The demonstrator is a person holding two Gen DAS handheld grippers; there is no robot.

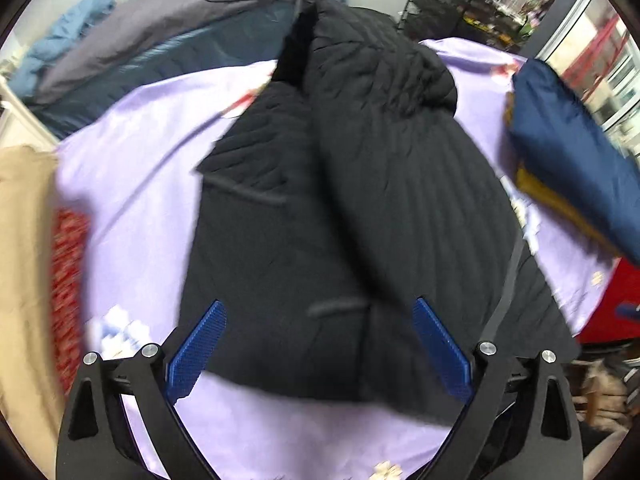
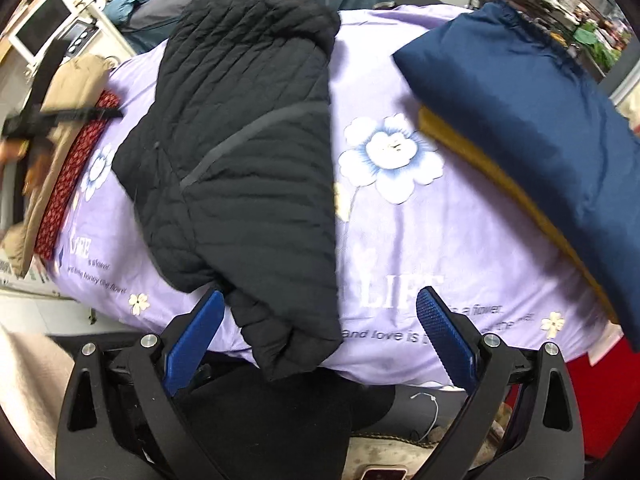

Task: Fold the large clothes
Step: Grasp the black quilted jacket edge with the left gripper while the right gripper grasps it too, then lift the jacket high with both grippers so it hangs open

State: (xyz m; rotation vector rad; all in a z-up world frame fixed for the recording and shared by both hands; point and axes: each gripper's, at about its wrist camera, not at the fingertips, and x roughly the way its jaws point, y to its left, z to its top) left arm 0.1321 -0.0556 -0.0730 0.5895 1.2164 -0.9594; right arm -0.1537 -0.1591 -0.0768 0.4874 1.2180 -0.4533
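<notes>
While I hold both tools over the bed, I count one black quilted jacket (image 2: 248,160), one lilac flowered sheet (image 2: 400,240) under it, one folded navy bundle (image 2: 520,120) with one mustard layer (image 2: 500,184) beneath it, one tan garment (image 2: 68,92) lying on one red patterned cloth (image 2: 68,176), and a heap of grey and blue coats (image 1: 160,40) at the far edge.

My left gripper (image 1: 320,344) is spread wide, its two blue pads (image 1: 198,350) well apart and gripping nothing; it hangs over the jacket's near hem. My right gripper (image 2: 320,340) is equally wide, released, with nothing between the pads. Its left pad (image 2: 192,344) sits just beside the jacket's hanging corner; I cannot tell whether they touch.

The jacket lies lengthwise across the sheet, running from the far edge toward the near edge, folded over itself. In the left view its hem lies between my pads, with bare sheet nearer me. In the right view the jacket sits left of centre, and one corner droops over the near edge of the bed, between the right tool's pads but closer to the left one.

The navy bundle rests along the right edge, well apart from the jacket. The tan garment and red cloth lie at the left edge. My left tool (image 2: 36,120) shows blurred there in the right view.
</notes>
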